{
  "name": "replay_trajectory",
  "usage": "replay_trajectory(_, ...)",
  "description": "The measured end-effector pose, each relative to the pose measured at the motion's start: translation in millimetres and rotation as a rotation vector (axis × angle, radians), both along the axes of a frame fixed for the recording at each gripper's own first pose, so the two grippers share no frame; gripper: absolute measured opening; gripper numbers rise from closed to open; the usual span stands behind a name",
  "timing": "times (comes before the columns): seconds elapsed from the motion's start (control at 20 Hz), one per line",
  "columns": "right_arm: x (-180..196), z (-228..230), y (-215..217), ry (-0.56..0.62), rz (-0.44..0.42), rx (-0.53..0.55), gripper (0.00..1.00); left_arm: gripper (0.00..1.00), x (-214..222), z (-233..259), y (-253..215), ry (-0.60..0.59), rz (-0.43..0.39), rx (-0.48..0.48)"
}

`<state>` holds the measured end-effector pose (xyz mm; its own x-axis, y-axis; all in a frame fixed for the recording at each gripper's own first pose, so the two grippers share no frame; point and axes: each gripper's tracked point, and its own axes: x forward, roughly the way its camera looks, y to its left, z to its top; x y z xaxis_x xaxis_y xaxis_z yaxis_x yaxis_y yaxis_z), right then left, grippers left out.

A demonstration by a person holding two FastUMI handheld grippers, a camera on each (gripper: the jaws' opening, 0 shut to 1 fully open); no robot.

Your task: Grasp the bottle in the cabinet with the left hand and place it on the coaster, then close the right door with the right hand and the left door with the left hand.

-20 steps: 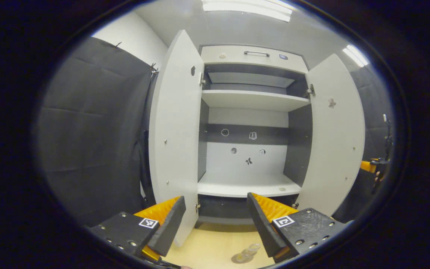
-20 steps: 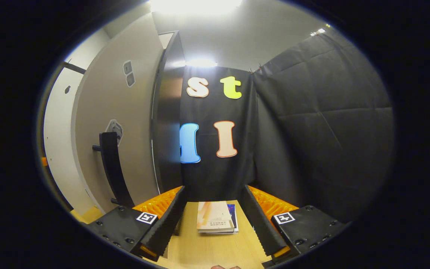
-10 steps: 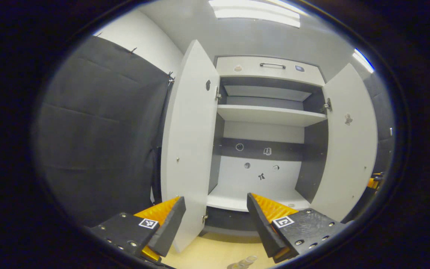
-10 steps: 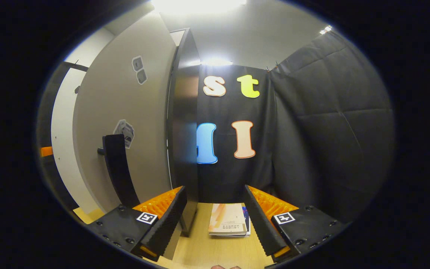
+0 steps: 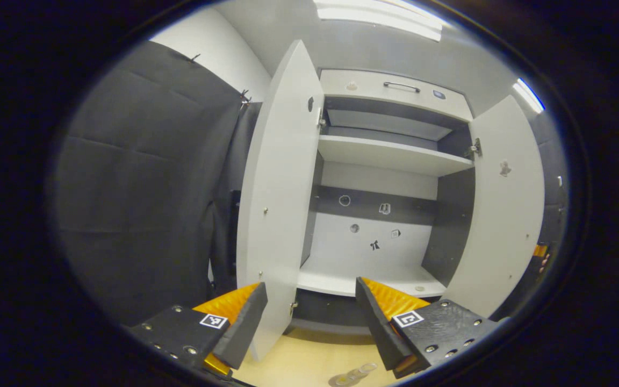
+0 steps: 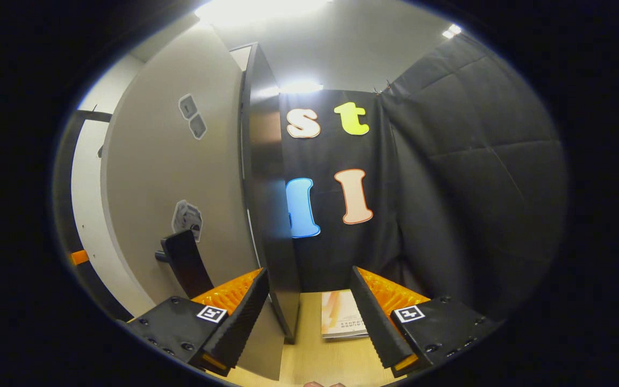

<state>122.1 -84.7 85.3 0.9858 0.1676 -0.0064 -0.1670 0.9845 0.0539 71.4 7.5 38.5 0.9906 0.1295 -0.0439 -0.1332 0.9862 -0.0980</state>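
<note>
Left gripper view: left gripper [image 5: 309, 317], black bodies with orange ribbed finger backs and dark foam pads, jaws spread wide with nothing between them. It faces the tall white-and-dark-grey cabinet [image 5: 390, 156], both doors swung open. The white left door [image 5: 280, 199] stands edge-on just past the left finger; the white right door [image 5: 503, 215] angles out on the right. Inside, the white upper shelf [image 5: 390, 153] and white lower shelf [image 5: 363, 279] are bare, small stickers on the back panel. Above them a white drawer front with a dark bar handle [image 5: 401, 85]. The clear plastic bottle [image 5: 362, 370] sits on the round coaster [image 5: 343, 380] at the bottom edge of the pale wooden table [image 5: 315, 360], in front of the cabinet, below the gap between the fingers; both small and partly cut off. An orange bit of another gripper [image 5: 539, 250] peeks past the right door's outer edge.

Right gripper view: right gripper [image 6: 309, 317], jaws also wide apart, gripping nothing. The right door's outer face [image 6: 180, 177] and its dark edge [image 6: 269, 215] run down between the fingers, nearer the left finger; cannot tell if that finger touches it. The black bar handle [image 6: 183, 260] on the door sits just above the left finger. A pale paperback book [image 6: 342, 322] lies on the table [image 6: 309, 365] between the fingers, next to the right one.
</note>
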Motion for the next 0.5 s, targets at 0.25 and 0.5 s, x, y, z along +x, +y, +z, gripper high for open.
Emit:
replay_trajectory(0.25, -5, -2, 11, -0.006, -0.023, -0.048, 0.94, 0.95, 6, -14, -9, 0.023, -0.065, -0.021)
replay_trajectory(0.5, -12, -6, 48, 0.015, 0.016, -0.029, 0.94, 0.96, 5, -24, -21, 0.048, -0.132, -0.052)
